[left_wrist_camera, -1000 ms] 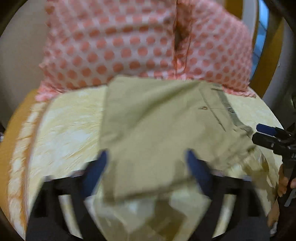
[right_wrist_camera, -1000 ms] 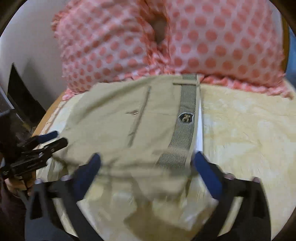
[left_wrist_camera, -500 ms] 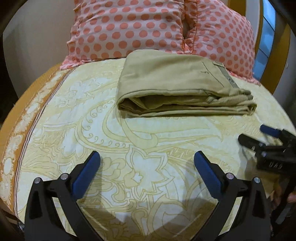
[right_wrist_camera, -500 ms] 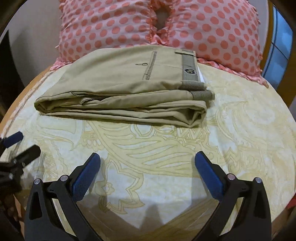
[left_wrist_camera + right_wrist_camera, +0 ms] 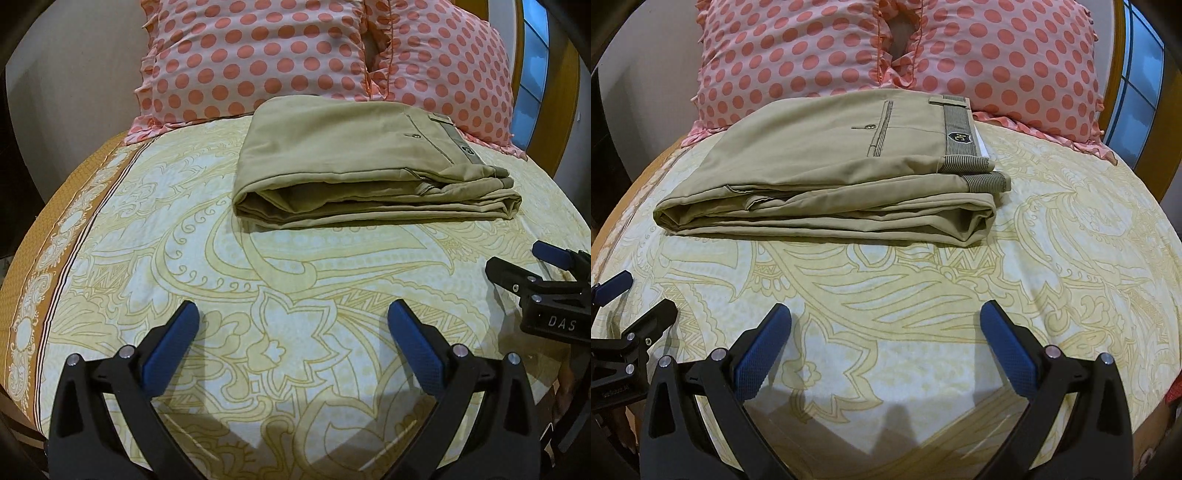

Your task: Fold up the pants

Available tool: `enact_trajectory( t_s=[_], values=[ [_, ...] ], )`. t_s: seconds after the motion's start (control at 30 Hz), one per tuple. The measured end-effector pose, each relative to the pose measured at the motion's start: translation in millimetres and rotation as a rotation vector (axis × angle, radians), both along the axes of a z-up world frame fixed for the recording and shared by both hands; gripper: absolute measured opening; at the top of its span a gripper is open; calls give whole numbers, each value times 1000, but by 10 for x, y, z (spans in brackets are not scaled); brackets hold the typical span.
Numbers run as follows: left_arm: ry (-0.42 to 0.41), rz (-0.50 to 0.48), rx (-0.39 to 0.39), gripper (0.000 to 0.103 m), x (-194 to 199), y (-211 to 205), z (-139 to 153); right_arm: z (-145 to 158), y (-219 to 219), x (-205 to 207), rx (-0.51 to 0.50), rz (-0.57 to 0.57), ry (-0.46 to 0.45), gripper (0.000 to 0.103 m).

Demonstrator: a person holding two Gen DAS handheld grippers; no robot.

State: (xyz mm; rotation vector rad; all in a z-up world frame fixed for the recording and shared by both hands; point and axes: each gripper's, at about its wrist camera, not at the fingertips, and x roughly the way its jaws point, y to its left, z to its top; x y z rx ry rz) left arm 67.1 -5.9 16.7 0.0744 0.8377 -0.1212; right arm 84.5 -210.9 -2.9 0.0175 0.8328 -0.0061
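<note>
The khaki pants [image 5: 354, 166] lie folded in a flat stack on the yellow patterned bedsheet [image 5: 258, 295], close to the pillows. In the right wrist view the pants [image 5: 827, 173] show a back pocket and striped waistband on top. My left gripper [image 5: 293, 332] is open and empty, well short of the pants. My right gripper [image 5: 885, 332] is open and empty too, also back from the pants. The right gripper also shows at the right edge of the left wrist view [image 5: 532, 266], and the left gripper at the left edge of the right wrist view [image 5: 631, 295].
Two pink pillows with coral dots [image 5: 295, 55] stand against the headboard behind the pants, also in the right wrist view [image 5: 886, 48]. The bed's orange border [image 5: 40, 280] runs along the left. A window with a wooden frame [image 5: 535, 66] is at the far right.
One second ago both grippers were over the pants, laying the fold down. Both have since drawn back toward the bed's near edge, open and empty. The pants lie still.
</note>
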Motion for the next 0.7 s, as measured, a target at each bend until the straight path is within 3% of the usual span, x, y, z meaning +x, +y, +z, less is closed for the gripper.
enact_trajectory(
  t_s=[0.7],
  values=[
    [1, -1, 2, 101, 14, -17, -4, -2, 11, 2, 0, -3, -1, 102]
  ],
)
